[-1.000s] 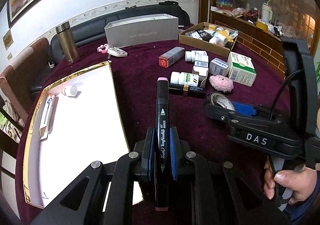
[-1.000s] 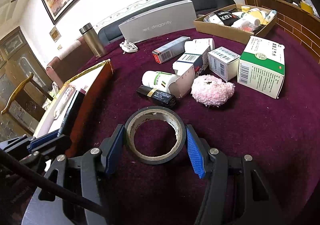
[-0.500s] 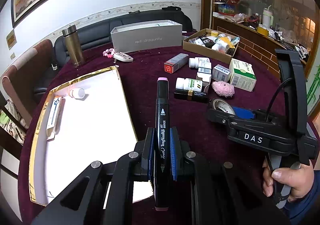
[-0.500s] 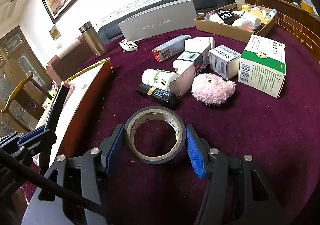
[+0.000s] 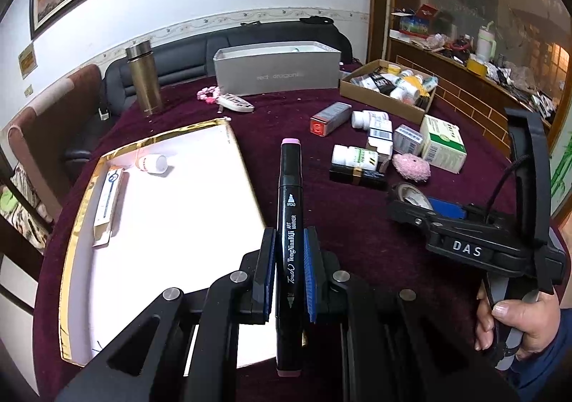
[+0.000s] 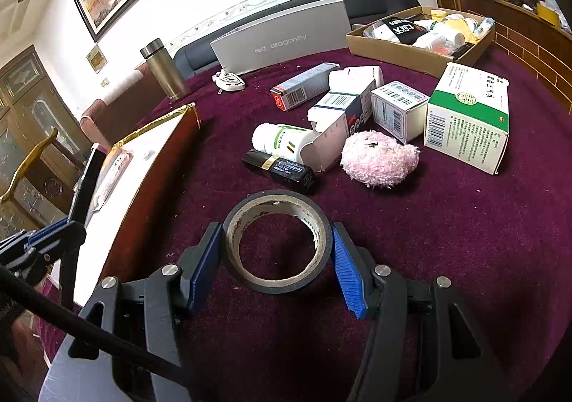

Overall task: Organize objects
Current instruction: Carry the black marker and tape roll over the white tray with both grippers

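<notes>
While the left hand-held gripper stays clenched on a black plastic art marker with pink end caps, its ribbed blue pads press the barrel from both sides, the marker standing along the fingers with its far cap pointing at the desk clutter. Marker: smooth, slab-sided, white lettering. It hangs over the right edge of a shallow white tray with a gold foil rim, glossy inside. In the tray: a small white bottle on its side and a flat white tube box along the left wall.

Desk: round, covered in dark purple velvet, lint-flecked.

Right hand-held gripper: jaws half spread, both pads touching the outer wall of a black roll of tape with a pale cardboard core. Roll lies flat on the velvet, between the fingers; gripped, not lifted as far as can be told. A bare hand holds this gripper's handle in the left view.

Beyond the tape: black lipstick-shaped tube with gold band, white pill bottle on its side, fluffy pink puff, green-and-white carton, small white cartons, an open brown cardboard box of bottles.

Change against the earlier frames: left view has drawn back and up slightly, more of the tray and room in sight; in the right view the marker now stands clear above the tray wall at left. Right gripper and tape unchanged.
</notes>
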`<state>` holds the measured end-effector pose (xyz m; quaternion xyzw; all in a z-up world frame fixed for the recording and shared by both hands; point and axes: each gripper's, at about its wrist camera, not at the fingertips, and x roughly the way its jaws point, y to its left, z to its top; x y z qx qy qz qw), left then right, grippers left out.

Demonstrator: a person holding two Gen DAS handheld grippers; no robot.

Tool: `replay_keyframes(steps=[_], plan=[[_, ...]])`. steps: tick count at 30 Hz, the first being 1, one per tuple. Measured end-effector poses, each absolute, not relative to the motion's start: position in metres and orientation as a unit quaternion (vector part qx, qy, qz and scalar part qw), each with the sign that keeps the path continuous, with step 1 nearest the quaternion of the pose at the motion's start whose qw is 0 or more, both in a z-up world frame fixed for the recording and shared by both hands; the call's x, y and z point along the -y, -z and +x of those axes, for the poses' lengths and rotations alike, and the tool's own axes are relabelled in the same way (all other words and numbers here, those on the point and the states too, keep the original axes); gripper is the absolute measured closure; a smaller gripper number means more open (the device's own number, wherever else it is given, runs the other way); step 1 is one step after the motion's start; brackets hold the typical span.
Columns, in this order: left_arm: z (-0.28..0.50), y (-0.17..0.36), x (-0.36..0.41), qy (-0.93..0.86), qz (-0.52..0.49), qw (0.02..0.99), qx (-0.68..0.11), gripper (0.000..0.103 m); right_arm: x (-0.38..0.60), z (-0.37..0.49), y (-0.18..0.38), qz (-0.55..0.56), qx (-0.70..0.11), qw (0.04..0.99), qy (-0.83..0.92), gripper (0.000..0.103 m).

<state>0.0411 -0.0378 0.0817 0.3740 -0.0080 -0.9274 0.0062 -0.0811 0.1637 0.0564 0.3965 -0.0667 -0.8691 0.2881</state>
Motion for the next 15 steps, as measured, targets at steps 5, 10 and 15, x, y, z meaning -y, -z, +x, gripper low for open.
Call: replay_keyframes(steps=[5,10,15], plan=[[0.043,-0.083,0.061,0.928,0.372,0.016,-0.013,0.091,-0.163,-0.077,-0.059,0.4,0.075,0.288,0.867,0.045],[0.045,-0.086,0.093,0.929,0.367,0.033,-0.04,0.091,-0.149,-0.065,-0.077,0.394,0.069,0.303,0.865,0.045],[0.046,-0.087,0.13,0.925,0.372,0.049,-0.067,0.091,-0.116,-0.052,-0.112,0.381,0.042,0.339,0.859,0.044]])
